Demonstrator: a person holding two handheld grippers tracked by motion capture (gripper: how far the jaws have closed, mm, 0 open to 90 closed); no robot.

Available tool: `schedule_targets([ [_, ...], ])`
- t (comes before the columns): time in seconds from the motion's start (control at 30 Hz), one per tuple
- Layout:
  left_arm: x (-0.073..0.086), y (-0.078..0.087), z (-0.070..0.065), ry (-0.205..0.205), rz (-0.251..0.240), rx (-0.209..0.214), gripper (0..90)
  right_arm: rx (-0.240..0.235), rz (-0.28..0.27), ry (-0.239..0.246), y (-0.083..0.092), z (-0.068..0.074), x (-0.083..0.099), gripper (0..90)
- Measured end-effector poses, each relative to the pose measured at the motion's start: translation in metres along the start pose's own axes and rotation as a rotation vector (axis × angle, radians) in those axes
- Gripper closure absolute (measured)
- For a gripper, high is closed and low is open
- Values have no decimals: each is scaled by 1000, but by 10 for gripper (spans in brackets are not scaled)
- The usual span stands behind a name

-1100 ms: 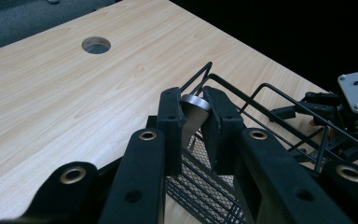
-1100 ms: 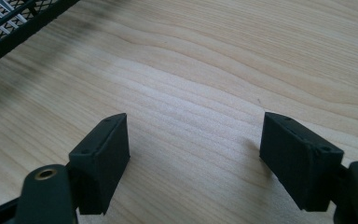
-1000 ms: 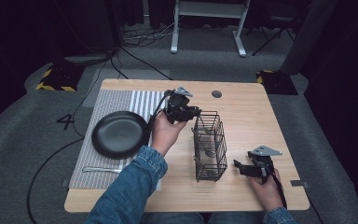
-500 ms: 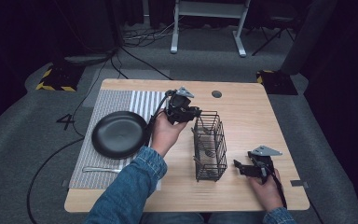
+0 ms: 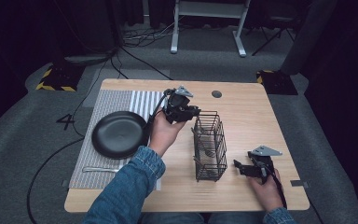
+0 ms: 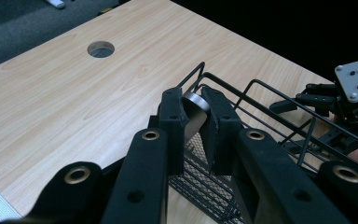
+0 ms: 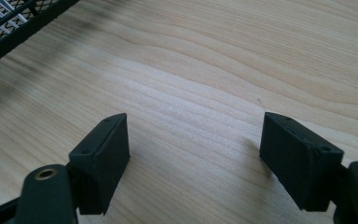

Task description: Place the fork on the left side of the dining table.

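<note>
1. Left of the wire basket (image 5: 210, 145), a black pan (image 5: 118, 134) sits on a striped mat (image 5: 121, 100), with a piece of cutlery (image 5: 100, 170) on the mat's near edge
2. The left gripper (image 6: 196, 119) is clamped on a flat metal utensil handle (image 6: 193, 103), held at the basket's far rim; which utensil it is I cannot tell
3. That handle looks thin, stiff, light and slick, so I judge the pads should stay square on its flat faces or it may twist out
4. The basket holds more cutlery; it seems light enough to shift if knocked
5. Right of the basket, the right gripper (image 7: 193, 156) rests low over bare wood, jaws wide apart, holding nothing
6. The table (image 5: 242, 105) is smooth pale wood with a cable hole; grey carpet and dark room surround it
</note>
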State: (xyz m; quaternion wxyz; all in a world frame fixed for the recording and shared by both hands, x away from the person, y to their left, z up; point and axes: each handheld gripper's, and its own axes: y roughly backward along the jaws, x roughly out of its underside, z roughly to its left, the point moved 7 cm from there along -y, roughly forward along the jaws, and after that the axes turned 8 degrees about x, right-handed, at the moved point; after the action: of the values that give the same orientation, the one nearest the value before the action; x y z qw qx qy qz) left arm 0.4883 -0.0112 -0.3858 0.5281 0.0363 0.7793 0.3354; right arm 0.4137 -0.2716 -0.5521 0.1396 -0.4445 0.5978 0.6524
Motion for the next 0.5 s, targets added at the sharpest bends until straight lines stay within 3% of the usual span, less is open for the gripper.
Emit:
schedule_targets([
  [0.5, -13, 14, -10, -40, -25, 11, 824, 0, 0, 0, 0, 0, 0, 242],
])
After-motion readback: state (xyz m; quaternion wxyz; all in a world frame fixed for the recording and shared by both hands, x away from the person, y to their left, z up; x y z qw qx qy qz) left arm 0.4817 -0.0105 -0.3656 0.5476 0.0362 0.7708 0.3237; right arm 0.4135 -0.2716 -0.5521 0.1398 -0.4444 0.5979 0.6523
